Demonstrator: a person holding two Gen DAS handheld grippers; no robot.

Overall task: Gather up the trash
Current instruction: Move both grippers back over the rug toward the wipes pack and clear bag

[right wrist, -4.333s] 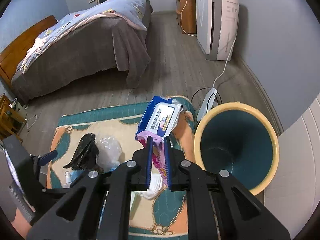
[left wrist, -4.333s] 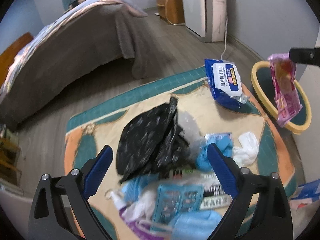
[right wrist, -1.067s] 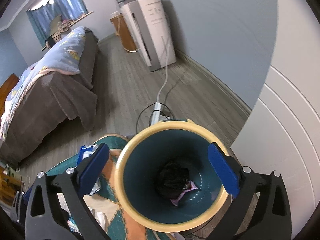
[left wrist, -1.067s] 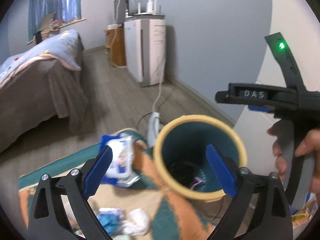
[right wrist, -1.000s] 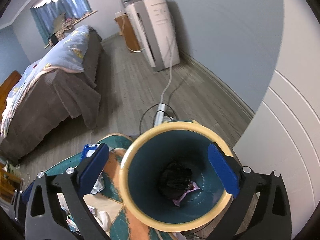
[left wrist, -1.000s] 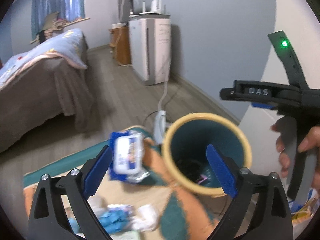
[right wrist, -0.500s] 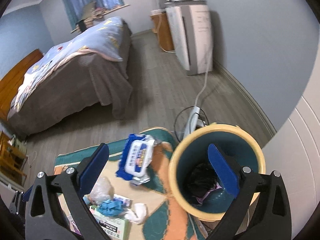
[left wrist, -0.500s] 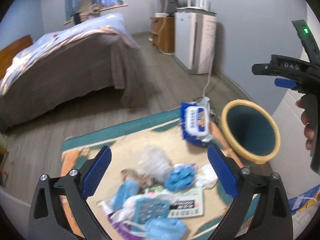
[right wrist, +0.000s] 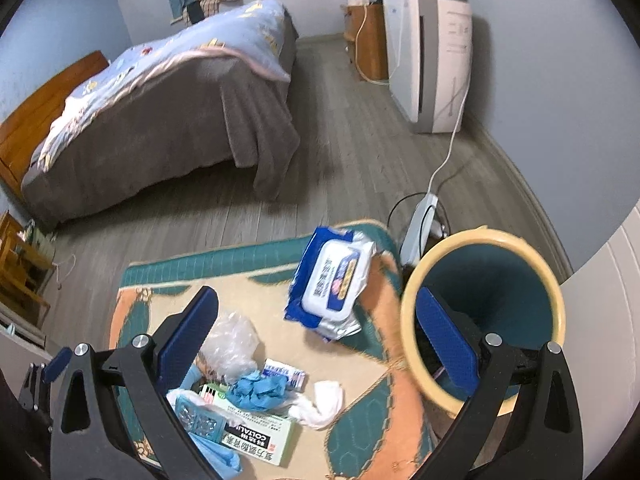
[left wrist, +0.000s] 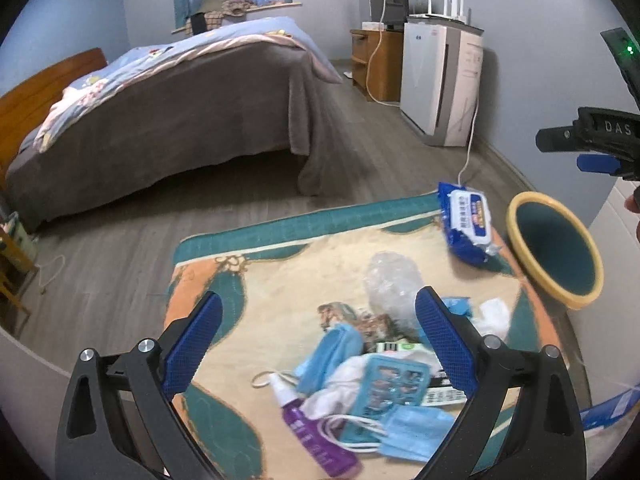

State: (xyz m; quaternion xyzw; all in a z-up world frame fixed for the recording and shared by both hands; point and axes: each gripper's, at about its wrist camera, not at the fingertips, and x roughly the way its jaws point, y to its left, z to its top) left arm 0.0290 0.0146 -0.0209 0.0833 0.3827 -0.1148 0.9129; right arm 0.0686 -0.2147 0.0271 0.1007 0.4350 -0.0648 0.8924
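Both tongs, left (left wrist: 316, 338) and right (right wrist: 316, 330), gape empty above the litter (left wrist: 360, 380), ready to grab more for the bin (right wrist: 520, 248).

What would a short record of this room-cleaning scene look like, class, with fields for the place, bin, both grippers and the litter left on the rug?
place: bedroom, rug on a wood floor by a bed
bin: yellow-rimmed bin at the rug's edge
left gripper: open, empty, over the litter
right gripper: open, empty, between litter and bin
litter on rug: wipes pack, clear bag, face mask, purple bottle, blue glove, white tissue
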